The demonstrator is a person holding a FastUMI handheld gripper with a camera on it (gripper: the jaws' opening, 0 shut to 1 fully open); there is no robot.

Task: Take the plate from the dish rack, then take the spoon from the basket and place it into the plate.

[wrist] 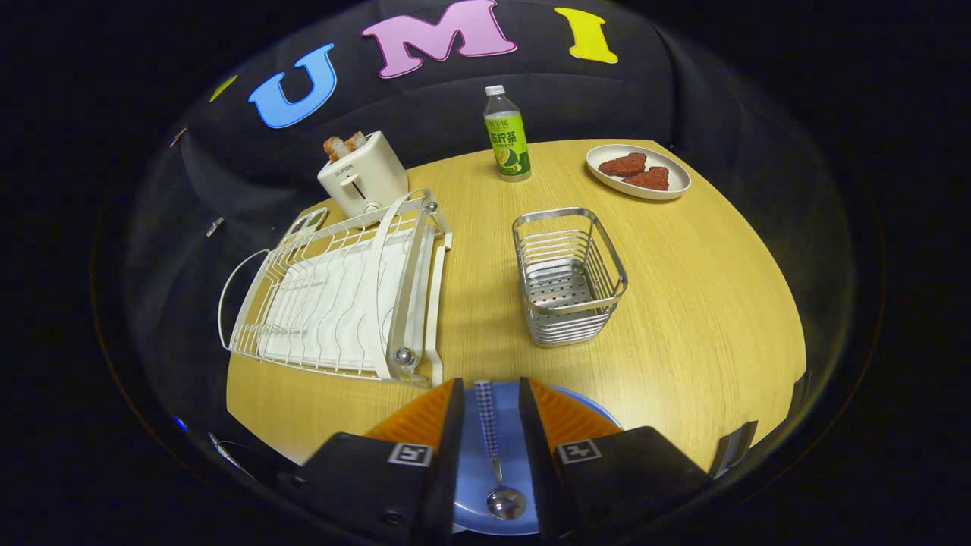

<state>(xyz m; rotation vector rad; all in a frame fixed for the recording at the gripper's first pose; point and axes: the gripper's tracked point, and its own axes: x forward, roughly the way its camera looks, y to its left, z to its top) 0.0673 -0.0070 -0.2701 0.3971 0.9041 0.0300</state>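
Wooden table point(683, 303), light grain, rounded far edge, black cloth wall behind it.

Gripper point(491, 402) low over the near edge of the table. Jaws stand narrowly apart, with a gap on each side of the spoon handle; neither finger visibly presses on it, so nothing is gripped.

Spoon point(497, 470) lies between the fingers, resting on the blue plate point(474, 462). Bowl of the spoon points back toward the camera, checkered handle runs forward and ends level with the fingertips. Plate sits flat on the table directly under the fingers; its rim shows past the right finger.

Just ahead of the fingers and to the left: white wire dish rack point(341, 296) on a white drip tray, no dishes seen in it. Its near corner comes close to the left fingertip, not touching.

Ahead and slightly right: metal basket point(569, 277), upright, perforated floor visible, nothing seen inside. It stands apart from the rack, with bare table between them.

Beyond the rack: cream toaster point(364, 178) with two slices of bread standing up in its slots. A small flat object lies at the rack's far left corner beside the toaster; too small to identify.

Beyond the basket: green-labelled bottle point(507, 136), white cap, upright near the far edge of the table.

Far right: white oval plate point(641, 189) carrying two reddish-brown pieces of food, side by side and touching.
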